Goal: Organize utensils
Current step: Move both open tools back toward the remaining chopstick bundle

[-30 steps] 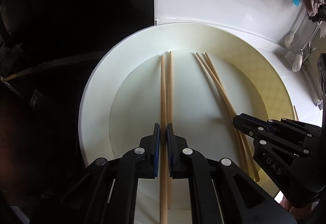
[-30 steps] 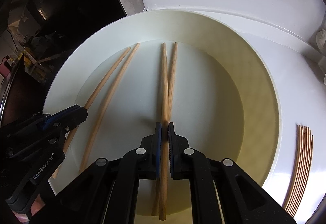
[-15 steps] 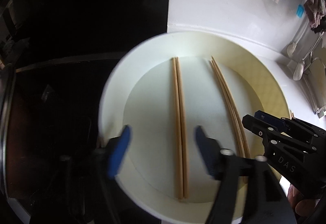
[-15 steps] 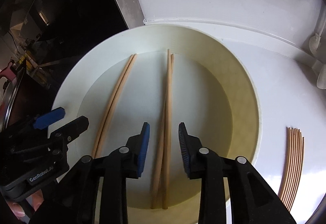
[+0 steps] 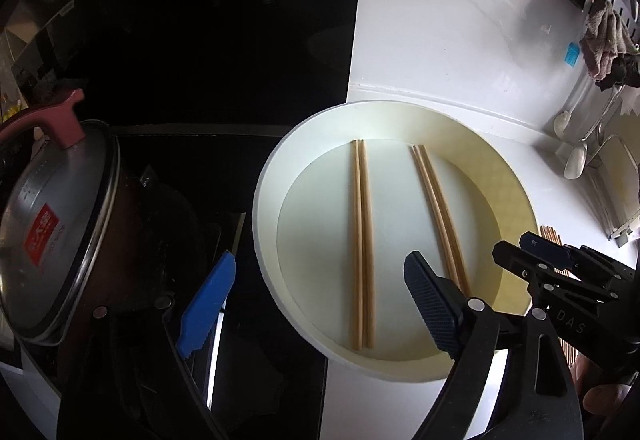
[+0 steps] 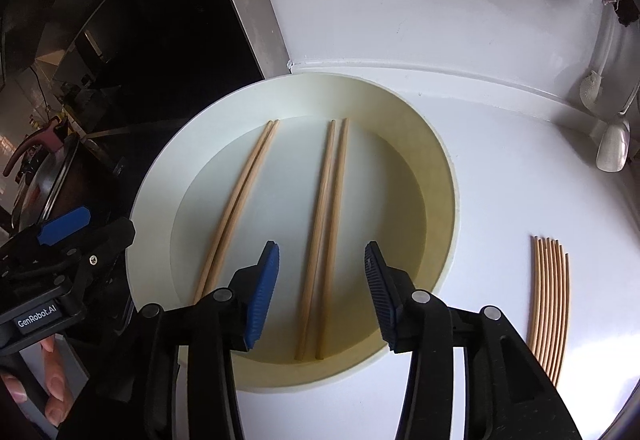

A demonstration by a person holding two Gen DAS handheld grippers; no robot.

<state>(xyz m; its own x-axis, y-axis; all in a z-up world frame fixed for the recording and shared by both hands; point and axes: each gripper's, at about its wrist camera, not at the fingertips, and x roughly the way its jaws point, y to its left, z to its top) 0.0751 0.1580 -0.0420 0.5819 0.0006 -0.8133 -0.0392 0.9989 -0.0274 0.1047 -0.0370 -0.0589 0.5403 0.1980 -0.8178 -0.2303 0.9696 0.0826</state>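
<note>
Two chopstick pairs lie side by side in a round cream plate (image 6: pixel 436 144) on a white counter (image 6: pixel 500 168). The left pair (image 6: pixel 236 204) slants slightly; the right pair (image 6: pixel 326 224) lies nearly straight, its two sticks touching along most of their length. Left gripper (image 5: pixel 320 304): jaws spread wide, holding nothing, one pad over the dark stovetop, the other over the plate. Right gripper (image 6: pixel 320 288): jaws spread, empty, straddling the right pair from above without touching it. A bundle of loose chopsticks (image 6: pixel 550 304) rests on the counter just right of the plate (apart from it). A lidded pot (image 5: pixel 52 240) stands at the left.
</note>
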